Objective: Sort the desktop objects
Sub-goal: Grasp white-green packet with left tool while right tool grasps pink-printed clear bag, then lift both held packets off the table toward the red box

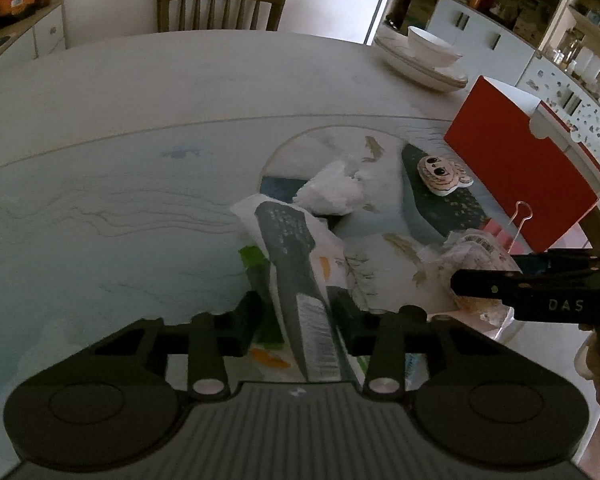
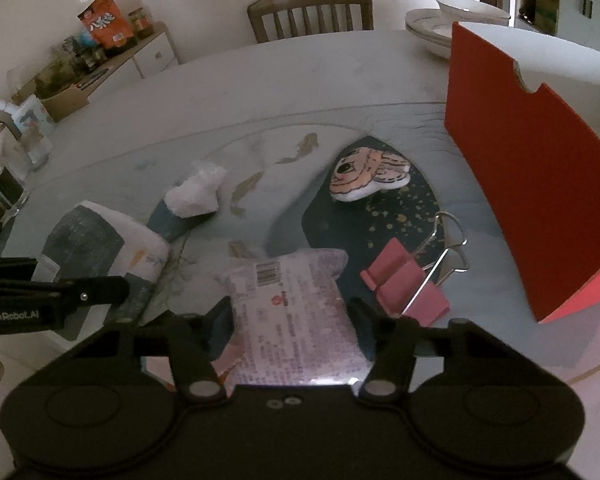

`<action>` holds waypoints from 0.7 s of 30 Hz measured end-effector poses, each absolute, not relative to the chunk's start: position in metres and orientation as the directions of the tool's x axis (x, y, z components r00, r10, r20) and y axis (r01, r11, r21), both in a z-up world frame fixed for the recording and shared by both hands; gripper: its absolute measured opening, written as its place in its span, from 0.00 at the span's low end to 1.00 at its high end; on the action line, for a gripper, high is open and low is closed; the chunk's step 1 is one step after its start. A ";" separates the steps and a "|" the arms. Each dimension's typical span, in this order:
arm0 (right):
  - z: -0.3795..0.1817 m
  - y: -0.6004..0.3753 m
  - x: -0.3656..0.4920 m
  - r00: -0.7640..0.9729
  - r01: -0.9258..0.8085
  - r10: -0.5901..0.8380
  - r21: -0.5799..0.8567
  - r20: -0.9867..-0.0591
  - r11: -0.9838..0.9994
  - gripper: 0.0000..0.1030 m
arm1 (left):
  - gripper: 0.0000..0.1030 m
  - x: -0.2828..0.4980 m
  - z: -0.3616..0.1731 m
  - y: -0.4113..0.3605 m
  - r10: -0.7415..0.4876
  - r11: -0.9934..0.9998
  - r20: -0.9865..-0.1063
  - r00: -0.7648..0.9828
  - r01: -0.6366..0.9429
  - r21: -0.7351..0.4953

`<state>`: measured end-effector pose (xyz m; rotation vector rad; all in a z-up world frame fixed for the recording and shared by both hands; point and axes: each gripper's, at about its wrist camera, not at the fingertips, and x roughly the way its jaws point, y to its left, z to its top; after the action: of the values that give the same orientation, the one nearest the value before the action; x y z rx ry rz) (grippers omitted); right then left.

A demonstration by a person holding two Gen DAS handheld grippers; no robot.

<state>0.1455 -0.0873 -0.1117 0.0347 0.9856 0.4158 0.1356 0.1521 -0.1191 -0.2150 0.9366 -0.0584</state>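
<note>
**Both grippers on packets at the near edge of the table**

My left gripper [image 1: 292, 316] is clenched on a grey-and-white packet [image 1: 290, 248]; the two pads press its narrow lower end, which carries a barcode, and the rest of the packet runs away from me up the middle of the view. A green and orange wrapper [image 1: 256, 264] shows just under and beside it.

My right gripper [image 2: 290, 316] has its pads against both sides of a pale purple snack packet [image 2: 292, 300], barcode end pointing away from me, so I read it as grasping that packet. In this view my left gripper's fingers [image 2: 84, 292] come in from the left edge, over the grey-and-white packet.

Just right of the purple packet lies a pink binder clip [image 2: 406, 284] with its wire handles lifted towards the red box [image 2: 528, 184]. The box stands open at the right side of the table [image 2: 260, 80], its white inside facing away from me. Beyond the packets, a crumpled white tissue [image 2: 196, 196] sits on the patterned mat [image 2: 140, 152], and near it, well apart from the clip, a flat cartoon-face plush [image 2: 370, 176] rests on the mat's dark patch.

Farther out, stacked white bowls and plates [image 1: 424, 60] stand by the table's far right edge, and a wooden chair [image 1: 220, 6] faces me from the far side. An orange snack bag [image 2: 106, 22] stands on a side cabinet to the left.
</note>
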 end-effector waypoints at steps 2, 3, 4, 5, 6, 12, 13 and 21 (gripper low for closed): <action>-0.111 -0.088 0.145 0.483 -0.326 0.351 0.208 -0.802 0.922 0.54 | 0.33 0.135 -0.118 0.151 -0.141 0.977 -0.792 0.594 -0.044 -0.207; -0.111 -0.088 0.145 0.484 -0.326 0.346 0.201 -0.804 0.924 0.53 | 0.32 0.135 -0.117 0.150 -0.141 0.977 -0.792 0.594 -0.045 -0.207; -0.110 -0.088 0.145 0.485 -0.327 0.344 0.198 -0.804 0.924 0.53 | 0.32 0.135 -0.117 0.150 -0.140 0.977 -0.791 0.595 -0.045 -0.207; -0.110 -0.088 0.144 0.485 -0.326 0.342 0.197 -0.805 0.925 0.53 | 0.31 0.134 -0.116 0.150 -0.140 0.977 -0.790 0.596 -0.044 -0.207; -0.109 -0.089 0.144 0.486 -0.322 0.340 0.197 -0.805 0.926 0.53 | 0.30 0.133 -0.114 0.149 -0.141 0.977 -0.789 0.598 -0.045 -0.208; -0.100 -0.095 0.141 0.509 -0.302 0.341 0.207 -0.790 0.930 0.52 | 0.30 0.128 -0.103 0.149 -0.150 0.972 -0.777 0.611 -0.053 -0.230; -0.098 -0.097 0.141 0.514 -0.299 0.340 0.207 -0.788 0.931 0.52 | 0.30 0.127 -0.100 0.149 -0.152 0.971 -0.775 0.613 -0.053 -0.233; -0.080 -0.107 0.133 0.525 -0.297 0.354 0.223 -0.774 0.928 0.52 | 0.30 0.116 -0.079 0.145 -0.172 0.965 -0.755 0.633 -0.046 -0.259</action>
<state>0.1331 -0.1072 -0.0805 0.0665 0.9404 0.3896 0.1163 0.1446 -0.0794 -0.2647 0.8856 -0.0734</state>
